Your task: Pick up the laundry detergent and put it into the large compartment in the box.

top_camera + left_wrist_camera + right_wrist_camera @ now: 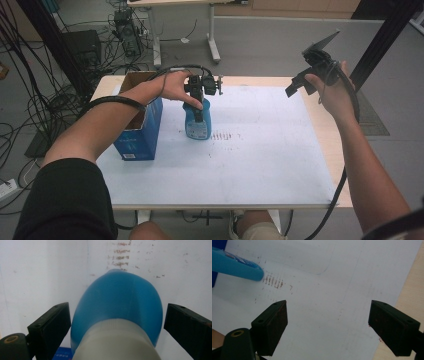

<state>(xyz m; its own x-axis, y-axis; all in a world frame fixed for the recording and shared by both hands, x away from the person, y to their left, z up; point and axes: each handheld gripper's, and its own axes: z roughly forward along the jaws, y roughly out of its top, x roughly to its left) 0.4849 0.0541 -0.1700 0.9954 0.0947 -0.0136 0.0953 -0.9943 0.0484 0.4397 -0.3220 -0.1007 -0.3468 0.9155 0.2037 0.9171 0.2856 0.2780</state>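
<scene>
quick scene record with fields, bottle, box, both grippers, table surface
bottle: blue bottle, white cap, upright on the white sheet
box: open blue box, at the bottle's left
left gripper: over the bottle top, jaws open either side of it, not clamped
right gripper: raised over the table's right side, jaws open, holds nothing
marks: brownish smudges beside the bottle

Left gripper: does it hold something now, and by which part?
Nothing yet. The left gripper is open around the blue bottle, its jaws on either side of the white cap, apart from it.
</scene>
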